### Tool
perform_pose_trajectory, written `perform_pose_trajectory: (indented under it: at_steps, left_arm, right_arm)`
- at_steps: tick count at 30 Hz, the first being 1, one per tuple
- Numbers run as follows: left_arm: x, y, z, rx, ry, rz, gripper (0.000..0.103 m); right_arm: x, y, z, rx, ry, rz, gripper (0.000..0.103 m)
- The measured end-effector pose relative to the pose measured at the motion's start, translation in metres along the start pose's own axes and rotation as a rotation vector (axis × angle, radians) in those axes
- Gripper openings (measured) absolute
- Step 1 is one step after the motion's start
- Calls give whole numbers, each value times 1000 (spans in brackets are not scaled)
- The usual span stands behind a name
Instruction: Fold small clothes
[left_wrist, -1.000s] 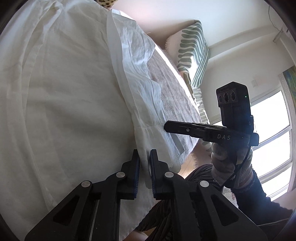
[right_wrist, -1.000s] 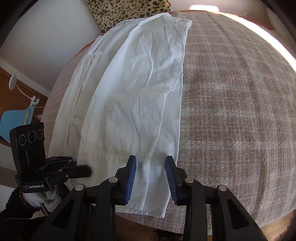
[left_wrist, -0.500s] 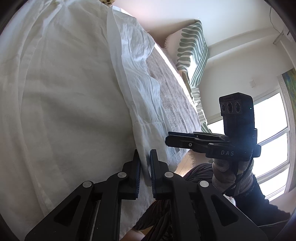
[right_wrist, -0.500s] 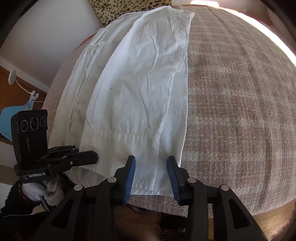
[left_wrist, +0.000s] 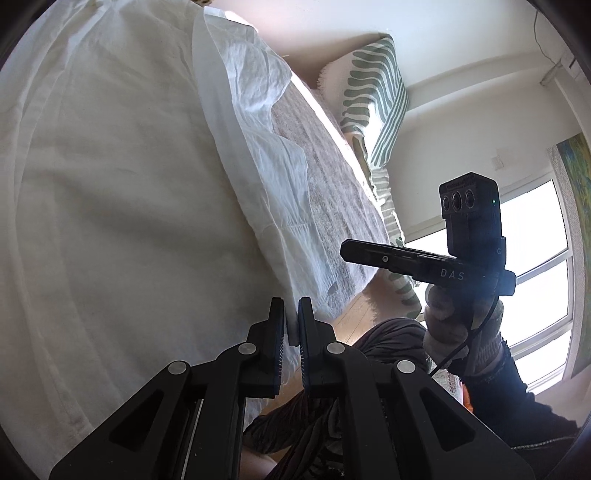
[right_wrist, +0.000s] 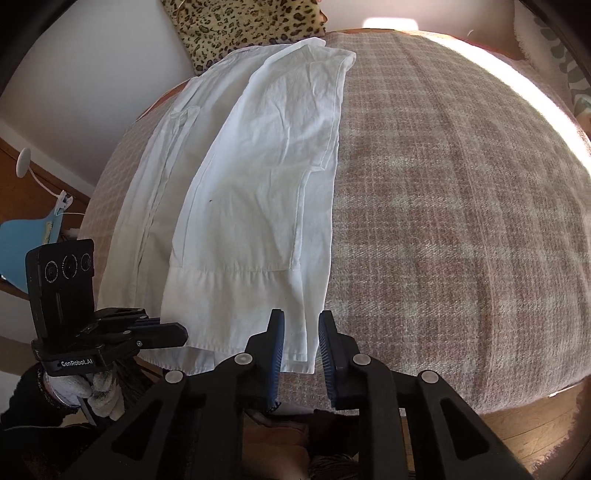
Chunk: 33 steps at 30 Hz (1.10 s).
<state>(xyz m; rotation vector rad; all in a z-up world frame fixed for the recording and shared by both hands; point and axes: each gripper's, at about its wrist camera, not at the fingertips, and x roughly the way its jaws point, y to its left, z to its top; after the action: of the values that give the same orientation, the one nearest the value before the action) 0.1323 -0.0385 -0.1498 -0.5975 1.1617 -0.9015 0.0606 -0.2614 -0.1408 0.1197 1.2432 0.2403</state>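
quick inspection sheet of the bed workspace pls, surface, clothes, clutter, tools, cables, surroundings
surface: plaid bed cover, mostly bare to the right of the garment
job's things: white garment, lengthwise fold laid over, hem at the near edge
clutter: leopard-print pillow at the far end; green striped pillow at the side
tools: left tool shut on the garment's hem; right tool jaws opening, hem edge between them, pads not pressing
cables: black cable hanging from the right tool's handle
surroundings: window, white walls, wooden floor
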Motion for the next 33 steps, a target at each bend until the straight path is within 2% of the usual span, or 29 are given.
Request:
perform_pose_trajectory:
  at_steps: [4,8,10,15,17,19,21,23,24,27,28,30,32,33]
  left_arm:
    - [-3,10,-2,-25,-1,4,6]
    - [-4,13,-3,-26,8,2,6]
    - [-4,11,-2,-27,8,-1,6]
    - [-4,0,2,-59,-5,-74,4]
    - [-3,-3,2,-57,-1,-94,4]
    - [0,-3,1,-48,7,-84,4]
    - [3,0,0,-57,17,-72,4]
    - [4,4,-2,-68,21,-68,4]
    - [4,5,-3,-70,22,-66,4]
    - [3,7,-4,-74,24,-59,4]
    - [2,8,-4,-74,25,-59,4]
    - [1,8,-3,-74,22,-58,4]
    - [0,7,-3,-76,24,-65,4]
    - [-1,6,-2,-76,25,-68,4]
  right_arm:
    - [7,-26,-12,73,14,11,27]
    - [15,-23,-18,57,26,47,22]
    - [19,-13,-17,21,23,49,0]
    - [7,4,-16,-91,-12,-107,0]
    - [-3,1,-14,-120,-47,-202,0]
    - [-5,-3,-12,-107,-40,-171,0]
    - [-4,-3,-10,-106,-28,-179,2]
    - [-10,-6,-7,-105,-71,-219,18]
    - [-14,-8,-6,-85,-95,-202,29]
    - [-16,-16,-3,14,-100,0,31]
    - [-13,-16,-3,23,-90,35,31]
    - [-6,-11,-2,2,-90,31,33]
    - [3,-5,-2,-28,-72,48,25]
    - [8,-1,-2,-41,-58,55,9]
